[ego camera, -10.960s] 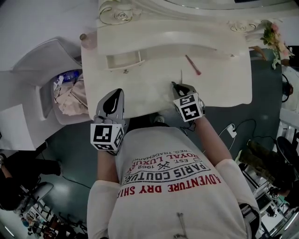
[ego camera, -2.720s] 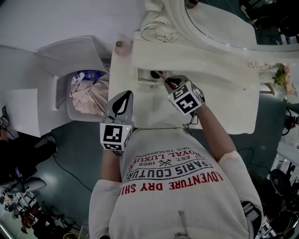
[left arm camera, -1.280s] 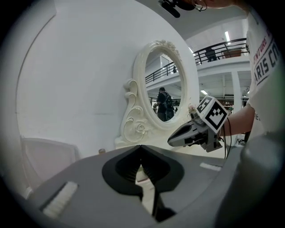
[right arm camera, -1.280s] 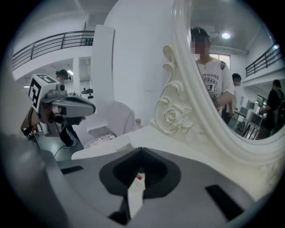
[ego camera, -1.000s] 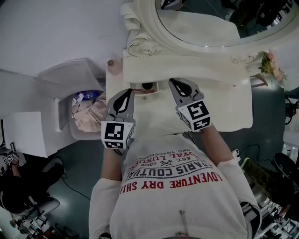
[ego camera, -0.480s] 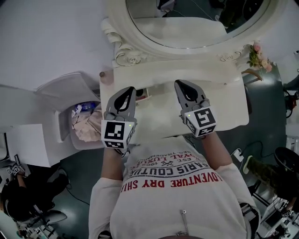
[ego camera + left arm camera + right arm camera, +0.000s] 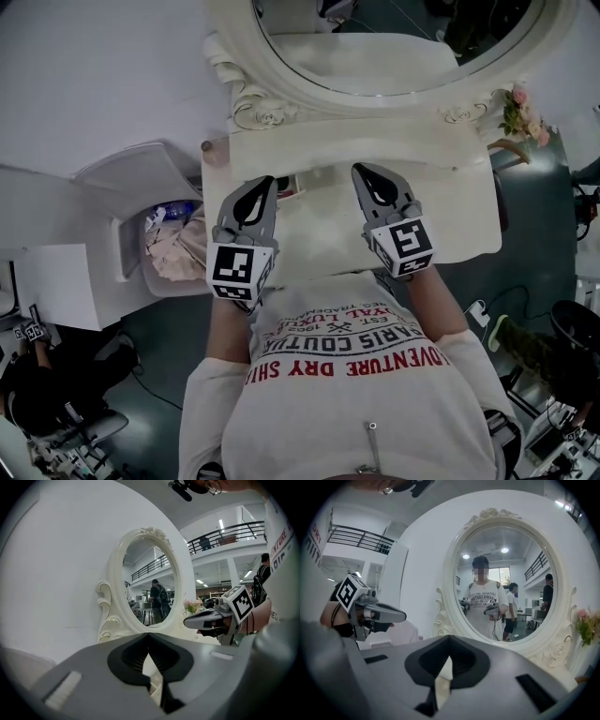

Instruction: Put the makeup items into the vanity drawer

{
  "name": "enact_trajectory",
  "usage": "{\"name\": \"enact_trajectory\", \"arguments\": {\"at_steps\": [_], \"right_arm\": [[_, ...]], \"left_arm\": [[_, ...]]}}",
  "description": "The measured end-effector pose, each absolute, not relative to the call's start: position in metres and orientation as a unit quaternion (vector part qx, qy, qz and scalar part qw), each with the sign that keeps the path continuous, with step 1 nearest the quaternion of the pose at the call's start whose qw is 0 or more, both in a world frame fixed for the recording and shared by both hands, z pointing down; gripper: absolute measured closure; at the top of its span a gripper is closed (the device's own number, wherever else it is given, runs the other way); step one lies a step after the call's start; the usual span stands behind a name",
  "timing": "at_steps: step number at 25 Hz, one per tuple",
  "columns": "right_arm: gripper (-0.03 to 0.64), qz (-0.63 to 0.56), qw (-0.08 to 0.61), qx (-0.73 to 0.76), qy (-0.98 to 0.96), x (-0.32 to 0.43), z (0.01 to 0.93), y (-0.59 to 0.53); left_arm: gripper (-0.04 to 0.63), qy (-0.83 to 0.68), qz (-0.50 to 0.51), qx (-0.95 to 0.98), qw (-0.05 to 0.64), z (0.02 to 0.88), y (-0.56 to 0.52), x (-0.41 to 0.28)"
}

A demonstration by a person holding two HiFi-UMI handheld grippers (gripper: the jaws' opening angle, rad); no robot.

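The white vanity [image 7: 450, 211] fills the middle of the head view. Its small drawer [image 7: 289, 184] stands partly open under the mirror shelf, with a reddish item [image 7: 298, 193] showing inside. My left gripper [image 7: 265, 180] hovers just left of the drawer, shut and empty. Over the tabletop to the right of the drawer, my right gripper [image 7: 359, 169] is also shut with nothing in it. In the left gripper view, the left gripper [image 7: 149, 637] points at the mirror, with the right gripper [image 7: 187, 620] beside it. The right gripper view has the right gripper [image 7: 449, 638] facing the mirror and the left gripper [image 7: 404, 617] at its left.
The oval mirror [image 7: 375, 47] rises behind the tabletop. A pink flower bunch [image 7: 520, 111] sits at the vanity's right end. An open white bin [image 7: 173, 239] with rubbish stands on the floor at the left. A cable [image 7: 483, 309] lies on the floor at the right.
The right gripper held a pink stick at the drawer earlier and is empty now. Over the last second the view shifted towards the mirror, and both grippers stay side by side.
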State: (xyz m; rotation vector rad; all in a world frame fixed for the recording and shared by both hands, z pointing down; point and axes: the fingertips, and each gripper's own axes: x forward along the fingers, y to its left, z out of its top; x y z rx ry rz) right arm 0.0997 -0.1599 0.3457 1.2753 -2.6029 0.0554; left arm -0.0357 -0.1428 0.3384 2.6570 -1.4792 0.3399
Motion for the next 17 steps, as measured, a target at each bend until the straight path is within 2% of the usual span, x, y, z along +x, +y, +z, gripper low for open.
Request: {"name": "enact_trajectory", "arguments": {"at_steps": [17], "right_arm": [[0.609, 0.019, 0.139, 0.412, -0.900, 0.078, 0.357, -0.161]], "left_arm": [[0.584, -0.499, 0.111, 0.858, 0.052, 0.346, -0.139, -0.049]]}}
